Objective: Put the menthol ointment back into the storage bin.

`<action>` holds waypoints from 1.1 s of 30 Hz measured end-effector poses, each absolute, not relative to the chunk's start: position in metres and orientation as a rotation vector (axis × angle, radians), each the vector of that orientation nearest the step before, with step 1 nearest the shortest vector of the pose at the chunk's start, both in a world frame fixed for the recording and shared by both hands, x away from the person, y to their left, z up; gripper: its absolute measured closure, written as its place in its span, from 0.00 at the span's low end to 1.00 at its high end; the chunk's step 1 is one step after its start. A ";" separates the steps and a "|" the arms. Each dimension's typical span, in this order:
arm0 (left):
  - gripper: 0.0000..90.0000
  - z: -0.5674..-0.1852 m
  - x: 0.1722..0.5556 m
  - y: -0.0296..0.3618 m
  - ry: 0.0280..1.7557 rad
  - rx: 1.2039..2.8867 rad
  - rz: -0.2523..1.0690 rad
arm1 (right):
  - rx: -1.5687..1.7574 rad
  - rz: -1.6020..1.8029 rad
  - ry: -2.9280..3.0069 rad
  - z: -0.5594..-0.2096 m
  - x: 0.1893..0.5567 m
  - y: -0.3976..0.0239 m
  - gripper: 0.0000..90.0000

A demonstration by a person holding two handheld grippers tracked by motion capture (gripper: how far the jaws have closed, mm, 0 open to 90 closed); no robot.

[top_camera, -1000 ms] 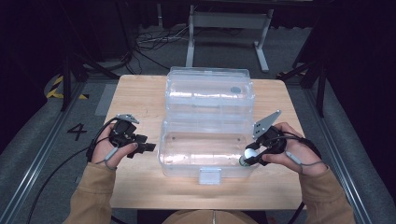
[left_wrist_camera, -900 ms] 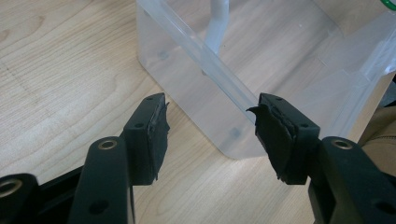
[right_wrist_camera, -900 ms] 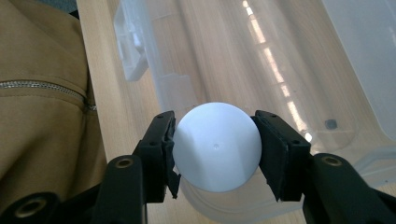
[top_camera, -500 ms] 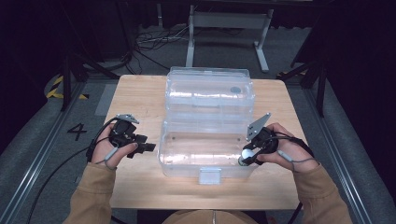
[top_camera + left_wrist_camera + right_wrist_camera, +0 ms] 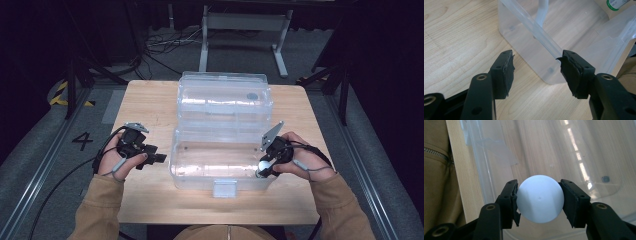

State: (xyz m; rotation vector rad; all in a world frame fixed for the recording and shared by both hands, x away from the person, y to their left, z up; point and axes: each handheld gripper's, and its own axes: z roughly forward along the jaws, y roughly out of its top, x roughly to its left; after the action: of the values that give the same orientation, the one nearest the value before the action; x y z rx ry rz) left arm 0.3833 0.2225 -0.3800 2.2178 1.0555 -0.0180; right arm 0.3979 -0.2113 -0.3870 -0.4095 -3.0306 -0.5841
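Now the right gripper [image 5: 538, 200] pinches a white ball [image 5: 539, 198] between its fingers, over the open clear box [image 5: 220, 165]. Left of the box, the left gripper [image 5: 536, 68] waits with fingers spread. Next, I judge, comes lowering and letting go.

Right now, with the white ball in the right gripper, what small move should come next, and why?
Probably lower it a little more, then open the jaws. The right gripper holds the white ball between both pads, above the open clear box. The left gripper is open beside the box.

Dim surroundings, seemingly overhead light, box [image 5: 222, 135] glare.
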 end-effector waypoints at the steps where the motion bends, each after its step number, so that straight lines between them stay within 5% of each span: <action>1: 0.49 -0.380 0.383 0.223 1.057 2.218 -0.016 | -0.411 -0.581 -3.030 -0.387 0.398 -0.211 0.56; 33: 0.49 -0.382 0.377 0.231 1.081 2.215 -0.009 | -0.391 -0.430 -3.022 -0.405 0.409 -0.205 0.56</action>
State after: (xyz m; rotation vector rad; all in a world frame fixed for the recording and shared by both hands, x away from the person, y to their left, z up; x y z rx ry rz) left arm 0.3772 0.2310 -0.3817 2.2153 1.0811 -0.0092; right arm 0.4093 -0.2048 -0.4052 -0.3910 -3.0216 -0.4305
